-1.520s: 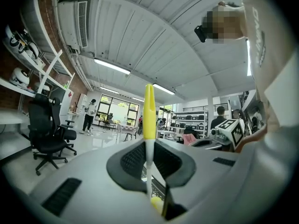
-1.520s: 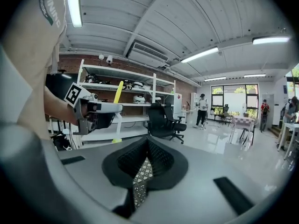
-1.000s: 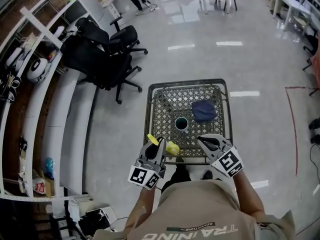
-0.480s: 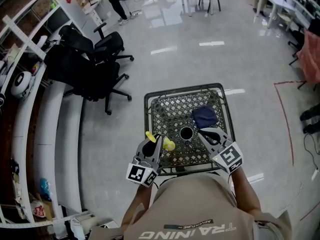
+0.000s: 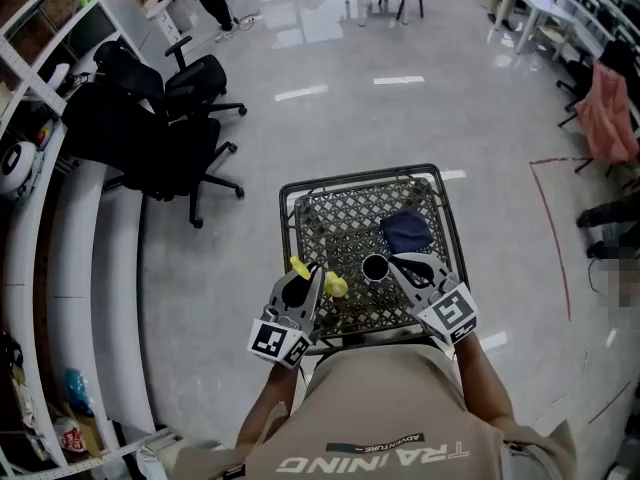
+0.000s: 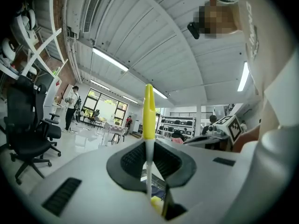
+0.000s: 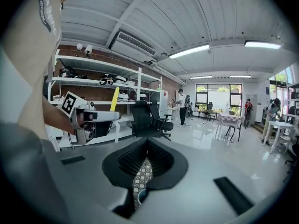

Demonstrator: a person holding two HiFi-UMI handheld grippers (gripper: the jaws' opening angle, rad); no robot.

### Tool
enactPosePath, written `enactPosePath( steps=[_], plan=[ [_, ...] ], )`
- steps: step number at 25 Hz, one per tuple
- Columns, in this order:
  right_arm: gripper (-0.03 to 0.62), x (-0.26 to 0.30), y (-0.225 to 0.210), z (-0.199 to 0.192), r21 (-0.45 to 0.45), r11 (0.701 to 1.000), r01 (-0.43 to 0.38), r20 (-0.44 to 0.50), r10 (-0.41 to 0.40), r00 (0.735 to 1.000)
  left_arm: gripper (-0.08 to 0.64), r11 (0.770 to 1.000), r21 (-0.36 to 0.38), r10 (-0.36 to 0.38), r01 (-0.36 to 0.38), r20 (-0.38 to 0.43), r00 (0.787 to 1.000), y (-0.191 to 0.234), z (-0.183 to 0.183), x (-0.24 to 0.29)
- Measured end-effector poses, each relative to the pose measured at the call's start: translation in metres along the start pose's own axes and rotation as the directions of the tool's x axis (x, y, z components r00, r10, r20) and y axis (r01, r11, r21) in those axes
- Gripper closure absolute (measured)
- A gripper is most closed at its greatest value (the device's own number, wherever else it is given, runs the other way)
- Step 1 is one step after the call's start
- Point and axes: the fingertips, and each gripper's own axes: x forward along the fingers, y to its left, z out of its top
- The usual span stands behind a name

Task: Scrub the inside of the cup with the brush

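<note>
The cup (image 5: 375, 266) stands upright on the metal lattice table (image 5: 340, 200), toward its near right part, with its dark inside facing up. A crumpled blue cloth (image 5: 407, 230) lies just beyond it on the far right. The left gripper (image 5: 313, 275) hovers over the table's near left edge, clenched on the brush (image 5: 337, 286). In the left gripper view the thin white stem is pinched between the black pads (image 6: 133, 158), the long yellow handle rises straight above them, and another yellow part shows below. From the head view the brush lies crosswise in the jaws, its thicker yellow end pointing right toward the cup but apart from it. The right gripper (image 5: 402, 265) is just to the right of the cup, its tips close beside the rim; whether they touch it cannot be told. Its jaws are pressed together with nothing between them, and only the lattice and a bit of the cup's rim show through the slit below them in the right gripper view. Black office chairs (image 5: 160, 118) stand on the glossy floor to the far left, beside white shelves (image 5: 30, 268).
</note>
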Motion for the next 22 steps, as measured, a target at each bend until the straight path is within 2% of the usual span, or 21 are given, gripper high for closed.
enactPosePath(
  steps=[7, 14, 22],
  plan=[
    [0.575, -0.01, -0.001, -0.009, -0.01, 1.0, -0.017, -0.024, 0.017, 1.0, 0.517, 1.0, 0.008, -0.02, 0.02, -0.022, 1.0, -0.004, -0.009, 0.014],
    [0.575, -0.018, -0.01, -0.009, -0.005, 0.999, -0.033, 0.023, 0.033, 0.999, 0.517, 0.998, 0.059, 0.004, -0.004, 0.005, 1.0, -0.025, 0.013, 0.015],
    [0.575, -0.026, -0.017, -0.012, -0.025, 0.994, -0.105, 0.039, 0.106, 0.994, 0.517, 0.997, 0.066, 0.048, -0.049, 0.017, 0.999, -0.041, 0.016, 0.014]
  ],
)
